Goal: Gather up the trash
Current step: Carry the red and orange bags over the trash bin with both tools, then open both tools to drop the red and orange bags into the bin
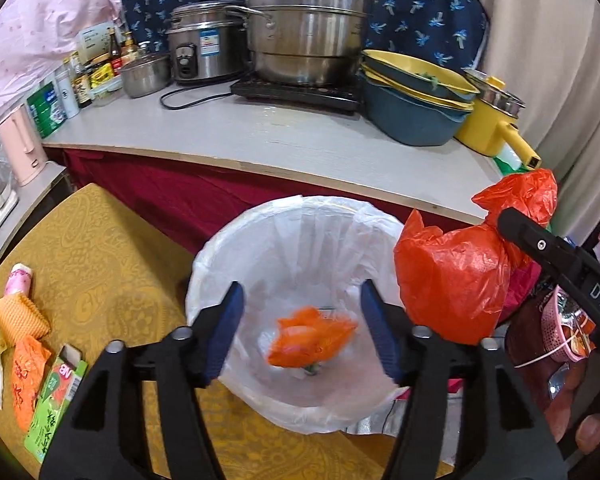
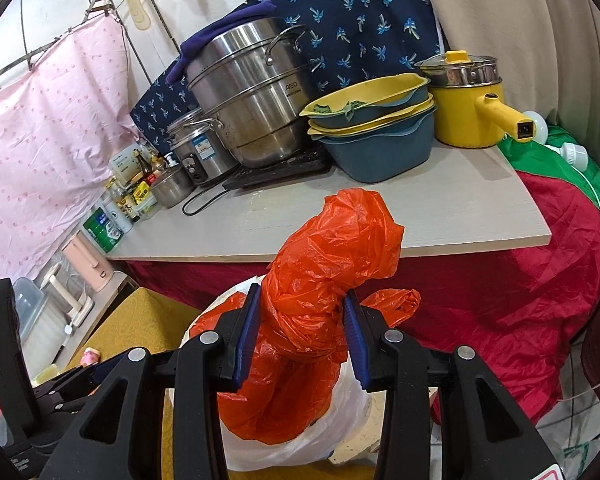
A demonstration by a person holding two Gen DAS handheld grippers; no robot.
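Observation:
A trash bin lined with a white bag [image 1: 260,236] stands below my left gripper [image 1: 302,332], which is open and empty over its mouth. A small orange piece of trash [image 1: 310,340], blurred, is inside the bin. My right gripper [image 2: 302,340] is shut on a red-orange plastic bag [image 2: 320,280], held at the bin's right rim [image 2: 340,432]; the bag also shows in the left wrist view [image 1: 452,276]. On the yellow cloth [image 1: 100,248] at left lie a green carton [image 1: 54,396], an orange wrapper [image 1: 26,380], an orange foam net [image 1: 18,316] and a pink cup [image 1: 18,278].
A grey counter [image 1: 300,140] behind the bin holds steel pots [image 1: 304,36], a rice cooker [image 1: 202,46], stacked blue-yellow basins [image 1: 416,92], a yellow pot [image 1: 496,120] and bottles [image 1: 88,76]. Red cloth [image 2: 520,300] hangs under it. A pink kettle [image 1: 20,144] stands far left.

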